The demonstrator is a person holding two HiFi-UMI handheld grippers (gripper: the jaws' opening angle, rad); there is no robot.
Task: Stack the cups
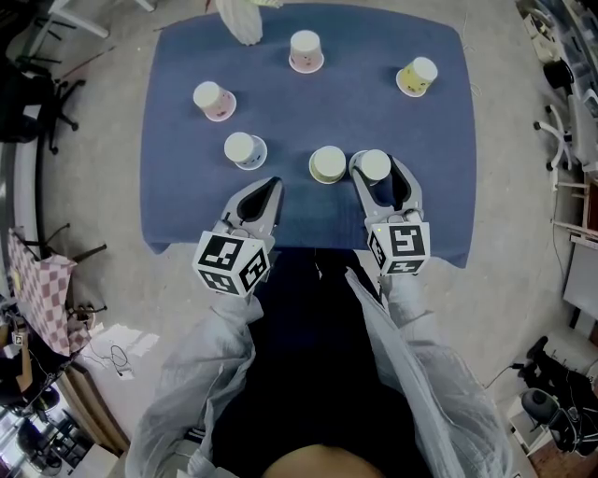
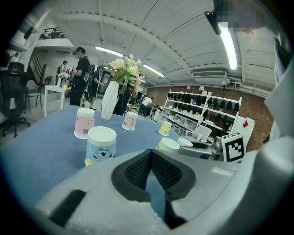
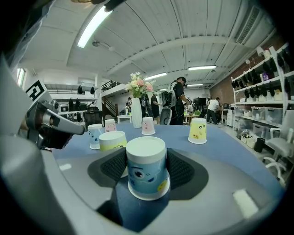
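Cups: six in all, each mouth-down and standing singly on the blue-clothed surface (image 1: 187, 210). No stack begun.

Right gripper (image 1: 377, 161): jaws set round the blue cup (image 1: 374, 167) at the near side of the group. In the right gripper view both pads look to bear on the cup's sides, so I read the jaws as clenched on it, standing wide only because the cup is wide. Its rim sits on the cloth, not lifted. The hold comes in from the side at mid-body, which leaves the closed top free.

Yellow-green cup (image 1: 328, 164) stands just beside it on the left. It is likely the first base, being the shortest carry.

Left gripper (image 1: 273, 187): jaws closed together on nothing, tips near the second blue cup (image 1: 245, 149) but apart from it. Judged parked clear of the right-hand work, or ready to steady a base.

Farther back, well apart: near pink cup (image 1: 214, 101), far pink cup (image 1: 306, 51), yellow cup (image 1: 417, 77), white vase (image 1: 241, 19) at the far edge.

With the cups inverted, each must go up clear and then down over the next one's closed end.
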